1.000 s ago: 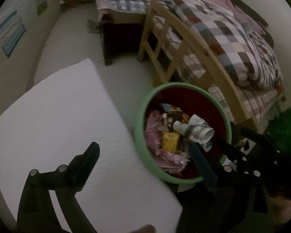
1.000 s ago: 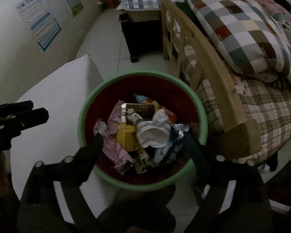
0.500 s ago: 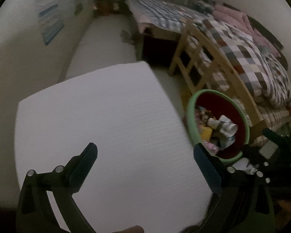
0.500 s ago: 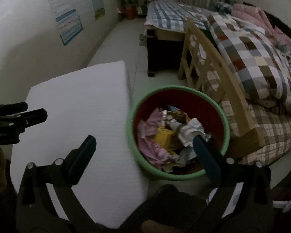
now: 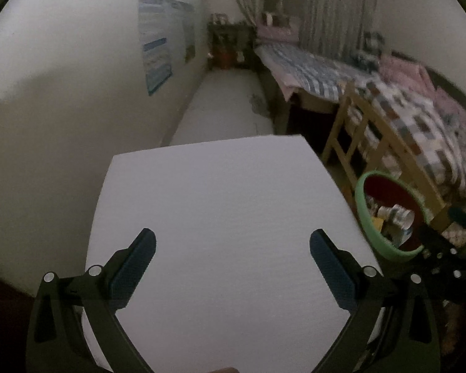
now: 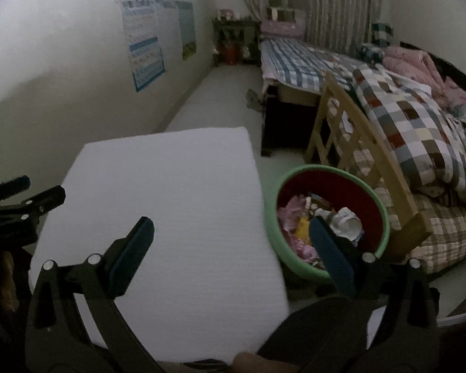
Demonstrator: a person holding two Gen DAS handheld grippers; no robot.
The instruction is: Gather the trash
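A red bin with a green rim (image 6: 379, 205) stands on the floor to the right of a white table (image 6: 171, 192); it holds several crumpled wrappers and a paper cup (image 6: 346, 222). The bin also shows in the left wrist view (image 5: 362, 214) at the right edge. My left gripper (image 5: 232, 255) is open and empty above the bare white table (image 5: 220, 205). My right gripper (image 6: 231, 242) is open and empty, over the table's right edge, its right finger in front of the bin. The left gripper also shows in the right wrist view (image 6: 21, 199) at the far left.
A wooden bed frame (image 6: 357, 133) with a checked quilt (image 6: 416, 124) stands right behind the bin. A second bed (image 6: 295, 62) stands further back. The wall with posters (image 6: 146, 59) runs along the left. A floor aisle (image 6: 223, 102) lies between wall and beds.
Both grippers have pulled back and swung left, away from the bin and over the white table. The bin has shifted to the right in both views. Both stay open.
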